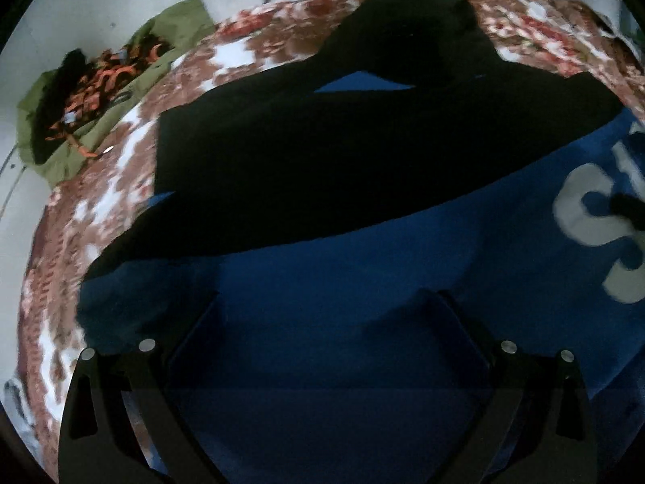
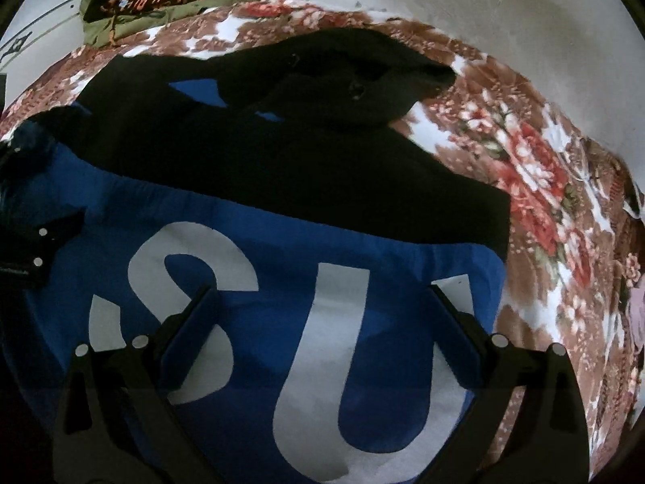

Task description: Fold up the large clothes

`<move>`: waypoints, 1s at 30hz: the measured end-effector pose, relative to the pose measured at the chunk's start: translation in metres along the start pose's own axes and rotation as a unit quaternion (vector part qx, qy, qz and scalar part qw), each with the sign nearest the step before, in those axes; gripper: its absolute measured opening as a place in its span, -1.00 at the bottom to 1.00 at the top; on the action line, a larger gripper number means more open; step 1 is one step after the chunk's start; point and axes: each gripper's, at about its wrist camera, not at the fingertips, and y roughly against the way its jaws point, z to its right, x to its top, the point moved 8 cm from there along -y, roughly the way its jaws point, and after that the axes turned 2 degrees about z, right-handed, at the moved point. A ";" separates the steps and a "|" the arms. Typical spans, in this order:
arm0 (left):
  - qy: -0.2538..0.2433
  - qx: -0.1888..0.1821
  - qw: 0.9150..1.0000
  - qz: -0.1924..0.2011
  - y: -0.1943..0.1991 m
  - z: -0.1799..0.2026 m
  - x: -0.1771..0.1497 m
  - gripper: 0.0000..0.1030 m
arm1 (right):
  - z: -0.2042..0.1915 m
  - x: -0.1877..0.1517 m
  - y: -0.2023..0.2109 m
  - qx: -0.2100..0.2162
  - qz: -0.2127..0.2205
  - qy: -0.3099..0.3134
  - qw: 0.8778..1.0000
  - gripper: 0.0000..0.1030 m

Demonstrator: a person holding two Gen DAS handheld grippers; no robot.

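Hovering over blue-and-black hoodie (image 2: 282, 242) on floral blanket (image 2: 544, 169) | left claw (image 1: 322, 302), right claw (image 2: 322, 302) spread wide, empty | folding seemingly partway.

Floral blanket (image 2: 536, 185) spread over pale floor (image 2: 504, 20). Blue-and-black hoodie (image 2: 282, 242) lies flat on blanket. Green garment (image 2: 133, 20) straddles blanket edge and floor.

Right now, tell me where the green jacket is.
The green jacket lies crumpled on the pale floor at upper left in both wrist views, just beyond the floral blanket's far-left edge.
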 end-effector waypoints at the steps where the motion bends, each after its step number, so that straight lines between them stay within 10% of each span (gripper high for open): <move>1: -0.001 0.004 1.000 -0.002 0.002 -0.004 -0.001 0.92 | 0.001 0.000 0.002 -0.004 -0.001 -0.003 1.000 0.90; 11: 0.027 0.027 0.999 0.037 0.075 -0.054 -0.007 0.90 | 0.018 -0.006 0.057 -0.042 -0.013 -0.036 0.998 0.91; 17: 0.033 -0.038 0.996 0.068 0.127 -0.047 -0.007 0.90 | 0.023 -0.009 0.112 -0.036 -0.029 -0.078 0.996 0.91; 30: 0.004 -0.090 0.992 0.087 0.107 -0.018 0.034 0.90 | 0.039 -0.005 0.098 0.013 -0.028 -0.110 0.993 0.91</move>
